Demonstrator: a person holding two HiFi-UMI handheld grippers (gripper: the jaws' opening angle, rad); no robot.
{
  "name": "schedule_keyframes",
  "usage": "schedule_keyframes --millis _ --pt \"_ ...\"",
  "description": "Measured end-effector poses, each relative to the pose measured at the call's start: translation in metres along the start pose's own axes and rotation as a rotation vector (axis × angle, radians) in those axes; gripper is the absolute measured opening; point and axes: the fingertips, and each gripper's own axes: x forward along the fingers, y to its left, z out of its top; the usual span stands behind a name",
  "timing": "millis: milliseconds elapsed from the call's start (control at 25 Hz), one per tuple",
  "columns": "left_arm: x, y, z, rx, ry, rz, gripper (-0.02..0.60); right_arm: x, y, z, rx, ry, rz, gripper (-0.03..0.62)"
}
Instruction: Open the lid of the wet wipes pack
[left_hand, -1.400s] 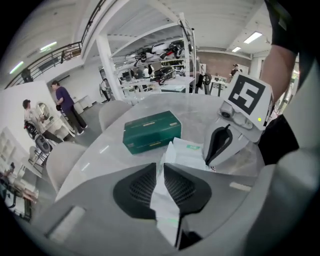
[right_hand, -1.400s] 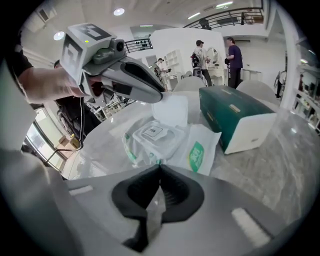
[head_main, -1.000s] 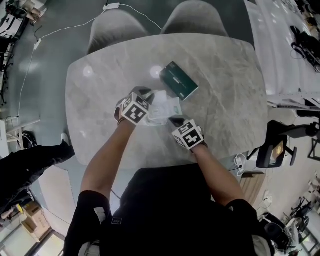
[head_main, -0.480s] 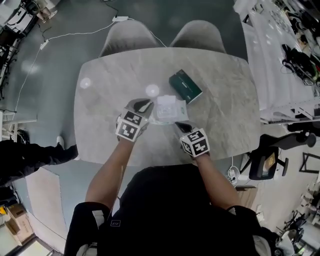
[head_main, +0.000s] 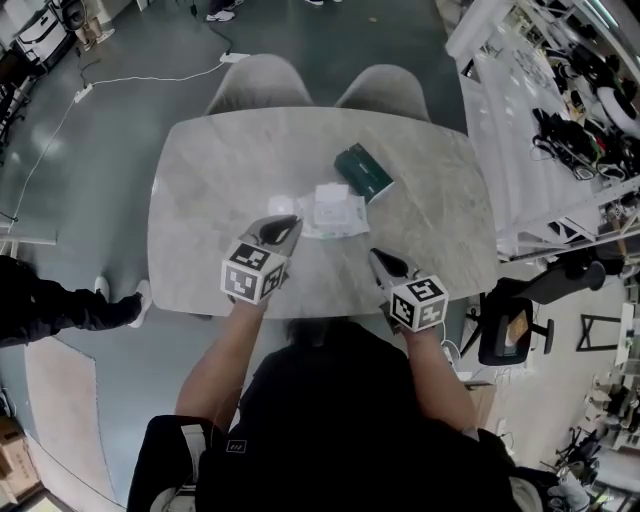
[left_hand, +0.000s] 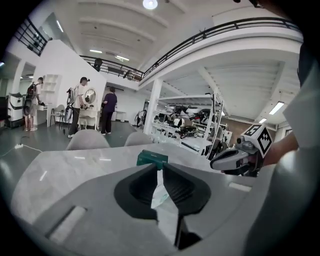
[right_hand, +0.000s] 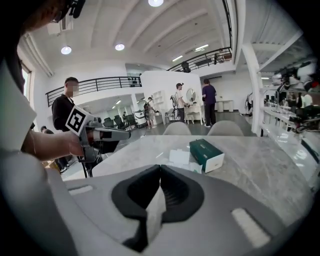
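Beyond empty left tongs (head_main: 284, 227), closing, and clenched right tongs (head_main: 381, 259) lies the wipes pack (head_main: 335, 208)

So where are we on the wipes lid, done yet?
Looks done: the pack lies on the table with its white lid apparently flipped up. In hand: nothing. The left gripper and right gripper hover clear of the pack, the left's jaws closing on nothing, the right's together. Left: nothing obvious, bar confirming the lid is fully open.
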Motion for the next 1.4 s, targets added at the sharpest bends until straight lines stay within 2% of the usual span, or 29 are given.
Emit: schedule_keyframes --millis 240,520,840,1120,1400 --pt "-0.029 -0.015 0.011 -0.017 -0.051 0.009 0.040 -0.032 0.007 0.027 -0.016 -0.071 0.007 0.004" --pt "-0.044 -0.029 0.036 -0.003 -0.102 0.062 0.037 -0.054 0.014 0.072 -0.101 -0.183 0.096 0.003" --pt "-0.039 -0.060 0.068 -0.004 -0.136 0.143 0.035 -0.094 -0.014 0.115 -0.135 -0.307 0.175 0.003" --pt "-0.030 -0.081 0.103 0.033 -0.176 0.186 0.033 -0.122 -0.063 0.138 -0.101 -0.404 0.152 0.003" --pt "-0.026 -0.090 0.141 0.100 -0.209 0.184 0.032 -0.147 -0.077 0.161 -0.130 -0.465 0.119 0.003"
